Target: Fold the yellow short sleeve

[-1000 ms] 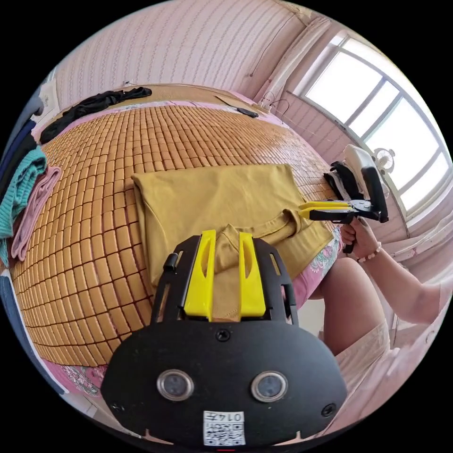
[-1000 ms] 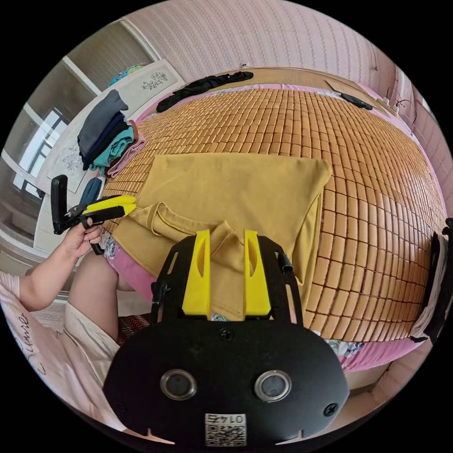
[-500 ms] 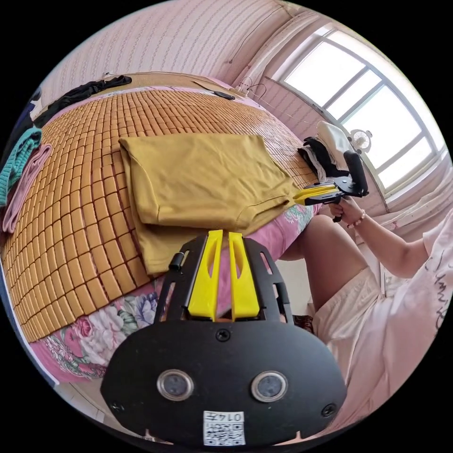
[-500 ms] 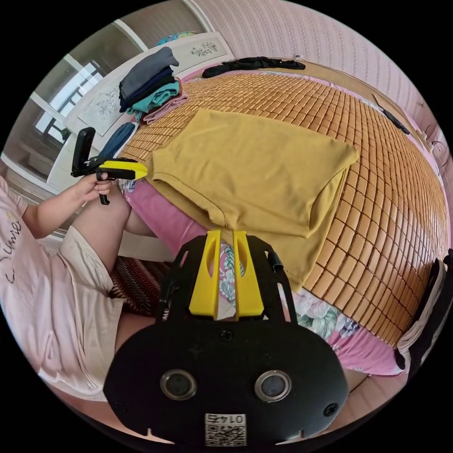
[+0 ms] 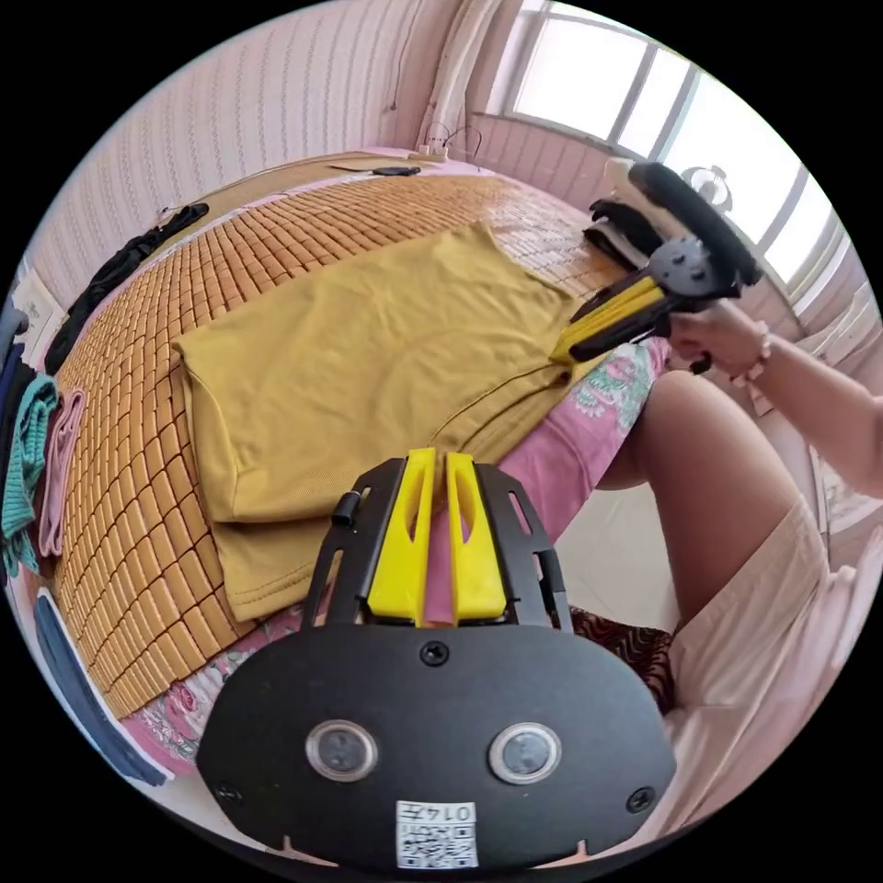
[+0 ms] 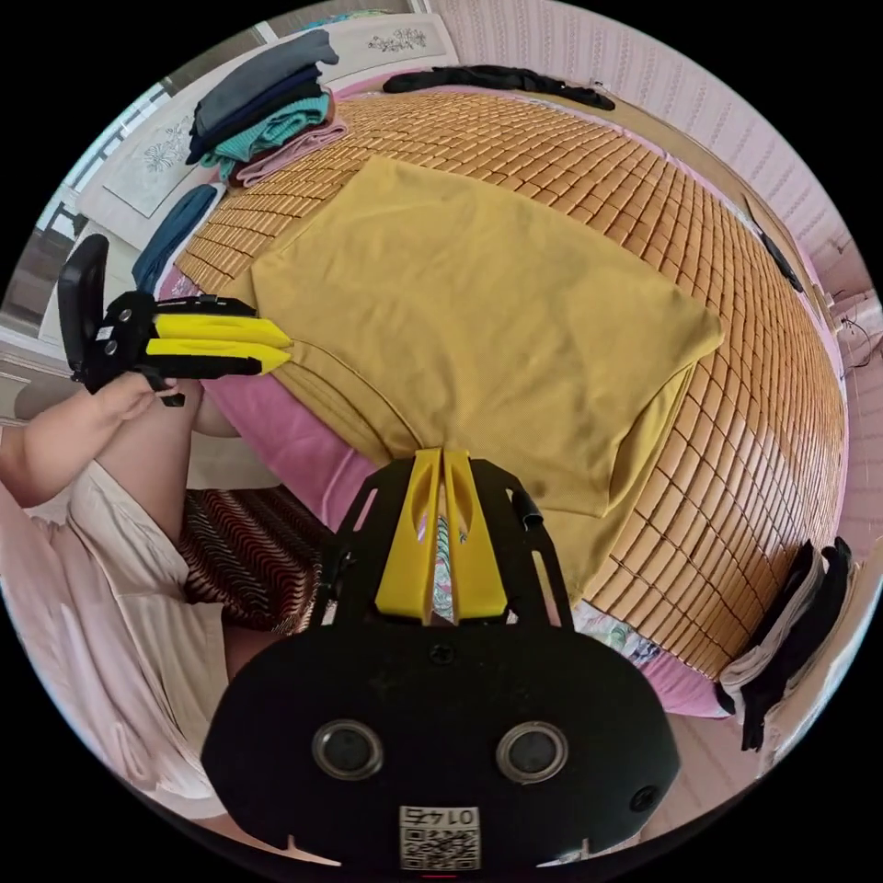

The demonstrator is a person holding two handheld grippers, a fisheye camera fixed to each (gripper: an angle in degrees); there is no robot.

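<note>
The yellow shirt (image 5: 368, 359) hides its own folded-under sleeves and collar

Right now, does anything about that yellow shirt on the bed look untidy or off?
Slightly. The folded yellow shirt has a lower layer sticking out past the top layer along one side, so the edges aren't lined up. Nothing looks damaged.

Both views look from the bed's edge, seemingly close, sharing the yellow shirt (image 5: 368, 349).
</note>
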